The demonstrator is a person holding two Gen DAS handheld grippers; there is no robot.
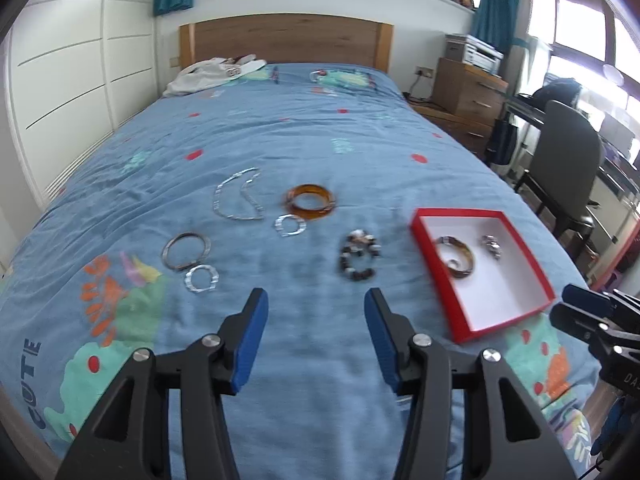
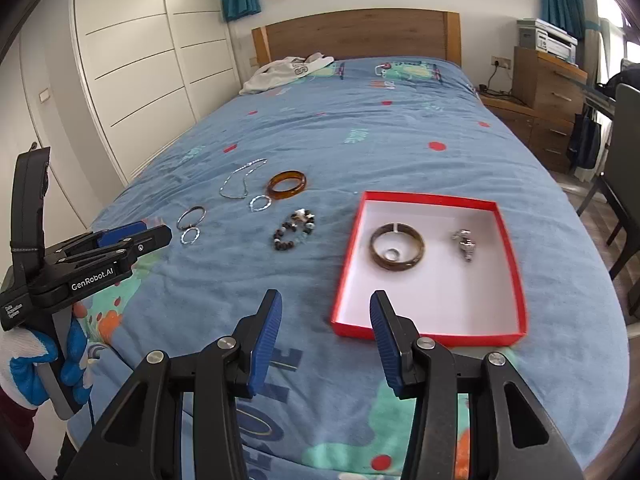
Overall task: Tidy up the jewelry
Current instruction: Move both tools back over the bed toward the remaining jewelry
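A red box with a white floor (image 1: 516,300) (image 2: 436,300) lies on the blue bedspread (image 1: 312,148). It holds a brown bangle (image 2: 397,246) with a small ring inside it, and a silver piece (image 2: 464,243). Loose on the bed are a beaded bracelet (image 1: 359,261) (image 2: 294,230), an amber bangle (image 1: 311,202) (image 2: 287,185), a silver chain (image 1: 239,198) (image 2: 241,180), a metal bangle (image 1: 186,251) and two silver hoops (image 1: 201,277) (image 1: 290,225). My left gripper (image 1: 316,300) (image 2: 152,236) is open and empty, above the bed just short of the beaded bracelet. My right gripper (image 2: 325,300) (image 1: 568,306) is open and empty, at the box's near left corner.
A white garment (image 2: 286,70) lies by the wooden headboard (image 1: 284,38). White wardrobe doors (image 2: 132,60) run along the left. On the right stand a wooden dresser (image 1: 466,92) and a dark chair (image 1: 568,168). A gloved hand (image 2: 44,360) holds the left gripper.
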